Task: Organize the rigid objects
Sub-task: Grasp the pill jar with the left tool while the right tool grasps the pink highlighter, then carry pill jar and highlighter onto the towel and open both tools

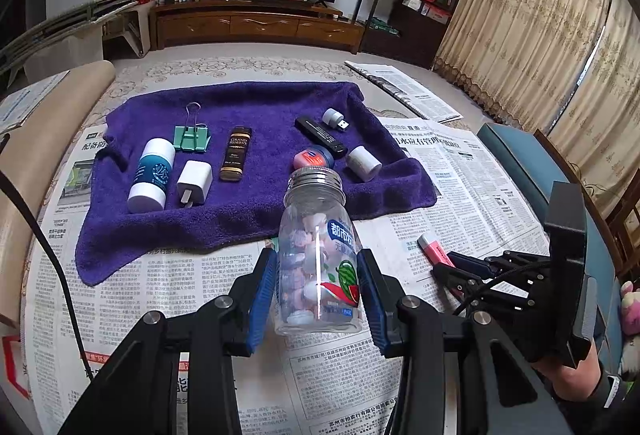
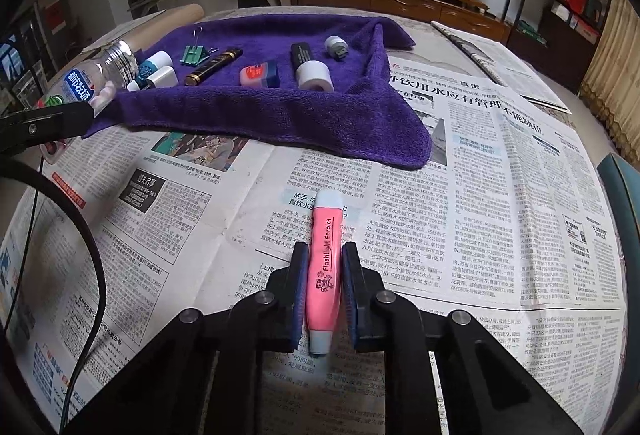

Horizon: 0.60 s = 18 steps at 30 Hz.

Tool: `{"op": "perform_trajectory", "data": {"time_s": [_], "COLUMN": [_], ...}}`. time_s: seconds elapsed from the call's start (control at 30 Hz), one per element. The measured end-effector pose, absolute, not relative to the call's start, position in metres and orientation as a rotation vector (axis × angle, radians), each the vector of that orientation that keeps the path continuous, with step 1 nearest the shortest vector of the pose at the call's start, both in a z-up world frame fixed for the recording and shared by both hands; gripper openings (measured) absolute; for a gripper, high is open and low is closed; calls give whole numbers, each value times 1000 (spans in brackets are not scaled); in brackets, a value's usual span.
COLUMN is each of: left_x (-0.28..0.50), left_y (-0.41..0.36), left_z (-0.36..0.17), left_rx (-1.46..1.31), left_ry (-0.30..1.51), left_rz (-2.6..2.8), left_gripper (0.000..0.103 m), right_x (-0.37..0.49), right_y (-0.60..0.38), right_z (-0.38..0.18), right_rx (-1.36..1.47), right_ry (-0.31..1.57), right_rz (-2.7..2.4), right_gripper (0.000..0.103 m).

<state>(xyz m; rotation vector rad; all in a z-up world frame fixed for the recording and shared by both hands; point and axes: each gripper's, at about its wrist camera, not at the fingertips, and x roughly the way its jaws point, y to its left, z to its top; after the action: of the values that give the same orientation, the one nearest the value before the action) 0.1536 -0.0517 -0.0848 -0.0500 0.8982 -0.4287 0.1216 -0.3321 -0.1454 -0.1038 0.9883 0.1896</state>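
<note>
The left hand-held gripper point(image 1: 317, 291) is clamped partway closed around a clear plastic bottle point(image 1: 316, 255) with a silver screw cap, its blue pads pressing the bottle's sides. The bottle holds pale candies and tilts away from the gripper, above the newspaper point(image 1: 160, 295) that covers the worktop, just short of the purple towel point(image 1: 256, 211). The right hand-held gripper point(image 2: 325, 291) is closed on a pink flashlight pen point(image 2: 323, 267) with pale blue ends; the pen lies lengthwise between the pads, over the newspaper and near the towel's front corner. On the towel lie a white and teal bottle point(image 1: 151, 175), a white charger plug point(image 1: 194, 181), a green binder clip point(image 1: 192, 137), a brown tube point(image 1: 236, 159), a small pink-lidded jar point(image 1: 312, 158), a black stick point(image 1: 320, 136), a white USB plug point(image 1: 335, 118) and a white roll point(image 1: 363, 163), all spread apart in a loose row.
</note>
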Motion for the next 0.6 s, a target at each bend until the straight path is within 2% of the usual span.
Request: {"op": "perform_trajectory", "data": {"time_s": [0.6], "left_x": [159], "left_y": [-40], "left_z": [-80], "left_rx": [-66], "left_ry": [867], "left_rz": [-411], "left_gripper": [39], "right_x": [123], "right_y": [-339], "right_z": [-131], "right_rx": [-38], "right_ry": [988], "right_rz": [209], "right_gripper": [17]}}
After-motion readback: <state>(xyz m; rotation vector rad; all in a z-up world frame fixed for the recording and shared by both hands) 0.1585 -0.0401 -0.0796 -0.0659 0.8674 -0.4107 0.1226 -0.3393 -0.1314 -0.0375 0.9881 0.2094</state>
